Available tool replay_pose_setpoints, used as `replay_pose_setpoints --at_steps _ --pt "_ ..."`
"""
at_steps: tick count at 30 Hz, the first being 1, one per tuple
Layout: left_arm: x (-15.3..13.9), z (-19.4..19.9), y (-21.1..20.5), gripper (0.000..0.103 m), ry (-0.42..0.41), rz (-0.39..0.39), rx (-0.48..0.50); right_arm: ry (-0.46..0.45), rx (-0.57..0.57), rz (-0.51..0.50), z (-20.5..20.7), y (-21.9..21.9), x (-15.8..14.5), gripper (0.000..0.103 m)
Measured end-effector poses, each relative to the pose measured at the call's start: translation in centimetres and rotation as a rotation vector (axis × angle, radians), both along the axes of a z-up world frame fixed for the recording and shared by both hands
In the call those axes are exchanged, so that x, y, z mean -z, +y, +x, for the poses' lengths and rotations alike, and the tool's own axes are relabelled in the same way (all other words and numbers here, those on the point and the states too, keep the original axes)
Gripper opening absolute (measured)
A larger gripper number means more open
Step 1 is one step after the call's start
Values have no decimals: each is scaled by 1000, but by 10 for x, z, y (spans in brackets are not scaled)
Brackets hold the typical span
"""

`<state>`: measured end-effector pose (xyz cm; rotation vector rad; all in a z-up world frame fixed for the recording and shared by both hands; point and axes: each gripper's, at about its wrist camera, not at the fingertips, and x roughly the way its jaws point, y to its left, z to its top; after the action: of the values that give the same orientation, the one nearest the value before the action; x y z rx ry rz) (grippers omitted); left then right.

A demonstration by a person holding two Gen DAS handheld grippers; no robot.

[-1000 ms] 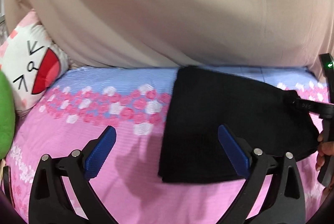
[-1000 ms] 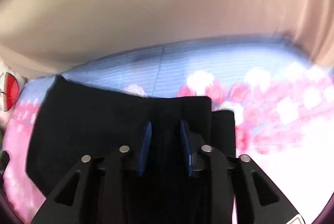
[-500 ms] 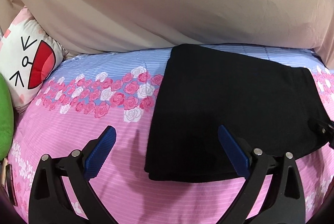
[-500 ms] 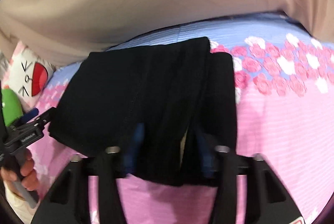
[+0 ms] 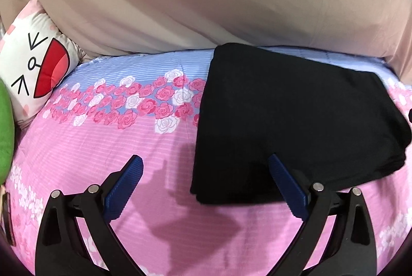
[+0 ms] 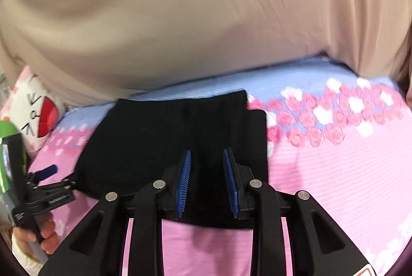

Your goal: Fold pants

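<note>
No word, brand name or number can be read anywhere. The only sign is a drawn cartoon face on the white pillow at the left of the bed: black angular strokes for eyes, a small looped nose and a wide red open mouth. A small pale marking on the body of the left hand-held gripper is too blurred to read

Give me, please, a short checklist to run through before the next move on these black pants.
1. Pants folded into a compact block: ok.
2. Edges aligned: not ok; a lower layer sticks out at the right in the right wrist view.
3. Left gripper open, holding nothing: ok.
4. Right gripper free of the cloth: cannot tell; narrow gap, black fabric behind it.
5. Pants clear of the pillow: ok.
</note>
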<state>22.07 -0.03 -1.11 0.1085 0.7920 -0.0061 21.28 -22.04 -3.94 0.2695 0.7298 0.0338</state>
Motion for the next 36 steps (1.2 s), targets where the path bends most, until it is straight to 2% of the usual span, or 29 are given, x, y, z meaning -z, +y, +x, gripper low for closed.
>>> replay_pose_setpoints --at_steps 1,3,4,6,9,10,11,13,18,21,23,24,26,29,36 --pt "0 -4 -1 96 -1 0 3 16 -11 -21 0 3 4 25" --pt "3 -17 -5 96 -9 5 15 112 0 -116 10 9 36 24" --pt "4 -27 -7 96 -20 5 31 94 19 -154 -3 -5 40 21" --pt "5 -42 -7 96 -34 10 36 77 36 -153 -22 -7 25 22" --pt "6 -71 0 96 -56 -19 57 -28 50 -89 -68 -6 -3 35" --pt "6 -80 2 96 -73 -30 62 -54 60 -82 -83 -3 -6 46" --pt "6 -85 3 96 -84 -34 62 -87 80 -77 -103 1 -6 53" --pt "7 -99 6 96 -121 -41 54 -108 99 -85 -125 9 1 54" --pt "16 -116 8 96 -151 -63 44 -140 175 -136 -165 12 18 55" --pt "17 -125 5 96 -184 -26 40 -120 178 -143 -174 16 22 56" --pt "16 -131 3 96 -206 -10 45 -151 183 -176 -183 22 18 76" --pt "16 -133 4 96 -215 -9 43 -160 185 -203 -186 27 16 79" --pt "15 -137 5 98 -221 -15 40 -158 174 -232 -187 33 15 79" --pt "17 -136 12 98 -183 -52 40 -132 166 -252 -184 35 17 80" --pt "26 -126 16 98 -114 -75 27 -52 205 -179 -176 14 26 82"
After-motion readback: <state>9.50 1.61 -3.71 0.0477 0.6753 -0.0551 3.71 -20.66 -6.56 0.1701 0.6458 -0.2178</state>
